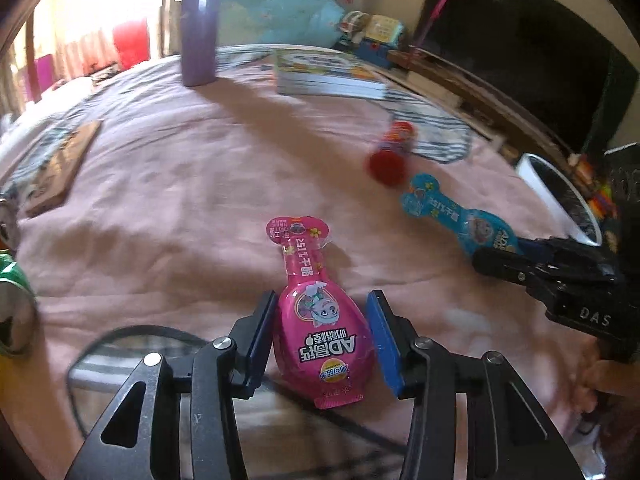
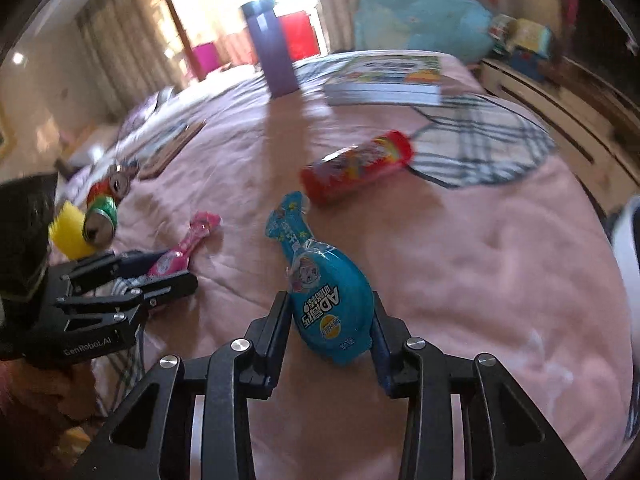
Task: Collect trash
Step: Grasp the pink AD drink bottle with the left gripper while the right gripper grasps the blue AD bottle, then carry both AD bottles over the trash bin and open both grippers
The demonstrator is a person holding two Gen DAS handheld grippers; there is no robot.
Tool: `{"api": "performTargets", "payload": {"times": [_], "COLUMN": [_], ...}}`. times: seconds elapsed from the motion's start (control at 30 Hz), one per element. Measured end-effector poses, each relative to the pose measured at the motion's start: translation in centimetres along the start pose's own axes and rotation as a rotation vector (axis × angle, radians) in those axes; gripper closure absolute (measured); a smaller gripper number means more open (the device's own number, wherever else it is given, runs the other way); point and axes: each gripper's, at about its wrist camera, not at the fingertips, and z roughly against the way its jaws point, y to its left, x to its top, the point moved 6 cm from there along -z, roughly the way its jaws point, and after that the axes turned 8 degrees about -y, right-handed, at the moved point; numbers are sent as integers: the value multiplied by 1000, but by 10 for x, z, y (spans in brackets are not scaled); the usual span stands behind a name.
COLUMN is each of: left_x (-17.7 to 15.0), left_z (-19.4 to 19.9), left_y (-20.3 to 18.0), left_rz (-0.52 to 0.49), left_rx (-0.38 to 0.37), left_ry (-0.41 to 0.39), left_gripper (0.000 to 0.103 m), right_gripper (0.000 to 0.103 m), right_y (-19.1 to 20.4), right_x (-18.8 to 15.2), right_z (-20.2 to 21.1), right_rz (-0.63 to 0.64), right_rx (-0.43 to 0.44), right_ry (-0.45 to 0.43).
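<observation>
A pink drink pouch [image 1: 320, 328] lies on the pink cloth between the fingers of my left gripper [image 1: 322, 320]; the left pad touches it, the right pad stands a little off. It also shows in the right wrist view [image 2: 172, 258]. A blue drink pouch [image 2: 324, 300] sits between the fingers of my right gripper [image 2: 330, 312], both pads against its sides. In the left wrist view the blue pouch [image 1: 452, 212] lies at the right with the right gripper [image 1: 500, 256] on it. A red tube [image 2: 356, 166] lies beyond.
A white bin [image 1: 560, 196] stands at the table's right edge. A purple flask [image 1: 198, 24] and a stack of books [image 1: 328, 74] stand at the back. A green can [image 2: 100, 218] and a yellow brush [image 2: 68, 232] lie at the left. A checked mat [image 2: 480, 140] lies at the right.
</observation>
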Motion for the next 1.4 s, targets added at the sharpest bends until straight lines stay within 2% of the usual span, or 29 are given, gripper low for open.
{"api": "performTargets", "payload": {"times": [0.13, 0.3, 0.37, 0.43, 0.57, 0.6, 0.63, 0.67, 0.7, 0.87, 1.1, 1.4], "left_x": [-4, -5, -6, -7, -12, -13, -13, -13, -13, -7, 10, 24], "left_z": [-6, -8, -5, -1, 1, 1, 2, 2, 3, 6, 8, -2], "left_y": [-26, -38, -37, -33, -36, -38, -40, -41, -41, -51, -92, -148], "left_rz": [-12, -75, -68, -58, -77, -83, -84, -83, -80, -62, -117, -200], "left_rx": [-66, -27, -19, -10, 3, 5, 1, -2, -6, -53, -119, -188], "left_ry": [23, 32, 36, 31, 27, 26, 27, 25, 25, 15, -13, -21], "left_gripper": [59, 57, 56, 51, 53, 58, 58, 58, 58, 59, 59, 59], "right_gripper": [66, 63, 39, 31, 34, 35, 41, 52, 54, 54, 54, 54], "right_y": [-22, -37, -36, -33, -32, -31, -30, -30, -30, -42, -75, -113], "right_x": [-10, -20, -17, -14, -13, -14, -17, -18, -19, -19, -20, -26], "right_z": [20, 28, 33, 36, 26, 23, 18, 17, 18, 39, 84, 126], "right_rz": [-77, -128, -92, -31, 28, 36, 50, 61, 71, -31, -193, -280], "right_rx": [-33, -22, -53, -81, -78, -77, -79, -86, -99, -84, -87, -131], "right_ry": [-25, 6, 0, -19, 5, 16, 29, 27, 18, -45, -148, -218]}}
